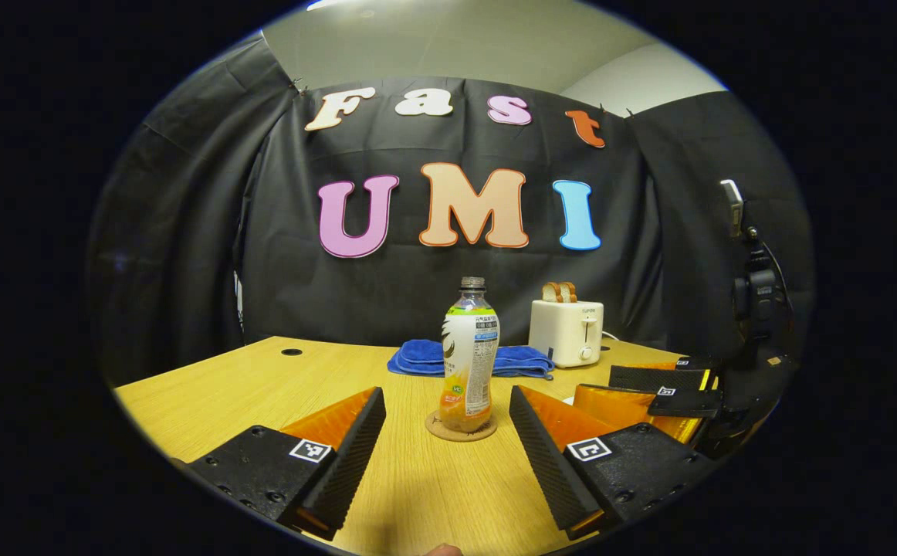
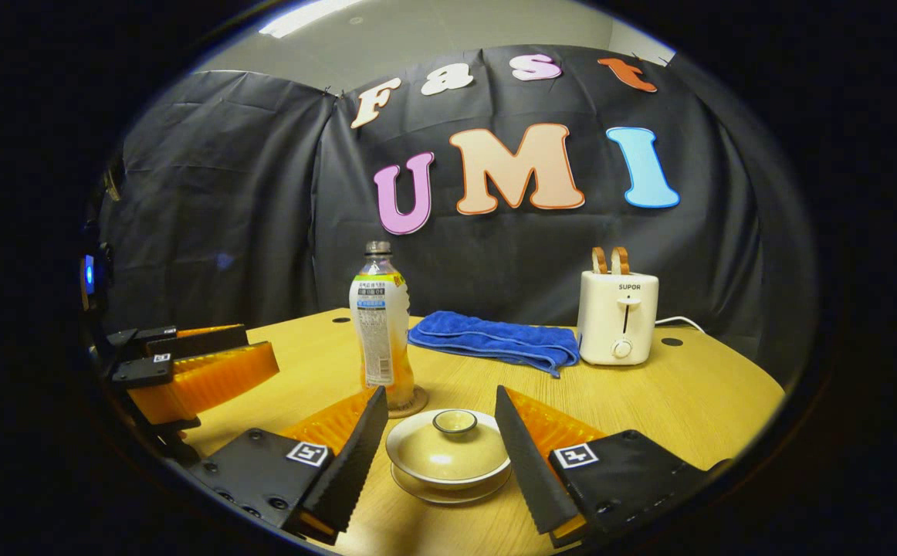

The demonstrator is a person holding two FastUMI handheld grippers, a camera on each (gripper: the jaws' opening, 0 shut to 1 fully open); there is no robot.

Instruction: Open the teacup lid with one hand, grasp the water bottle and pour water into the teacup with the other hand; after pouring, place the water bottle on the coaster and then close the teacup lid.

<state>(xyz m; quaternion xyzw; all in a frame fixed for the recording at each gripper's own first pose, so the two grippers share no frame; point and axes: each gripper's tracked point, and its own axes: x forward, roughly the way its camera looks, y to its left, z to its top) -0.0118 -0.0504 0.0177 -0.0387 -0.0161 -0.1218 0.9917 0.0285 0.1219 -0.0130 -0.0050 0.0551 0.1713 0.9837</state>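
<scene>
A clear water bottle [image 1: 469, 355] with a little orange liquid stands upright on a round cork coaster [image 1: 461, 428]. My left gripper [image 1: 446, 395] is open, its fingers either side of the bottle's lower half and short of touching it. In the right gripper view the bottle [image 2: 380, 332] and coaster [image 2: 411, 406] sit left of centre. A pale teacup with its lid [image 2: 448, 452] on rests on a saucer [image 2: 452, 488]. My right gripper [image 2: 440, 394] is open, flanking the lidded cup without contact. The left gripper [image 2: 186, 363] also appears at the far left.
A folded blue towel [image 2: 495, 340] lies behind the bottle, and a white toaster [image 2: 617, 316] with bread in its slots stands to its right on the wooden table [image 2: 688, 401]. The right gripper [image 1: 665, 386] shows at the right of the left gripper view.
</scene>
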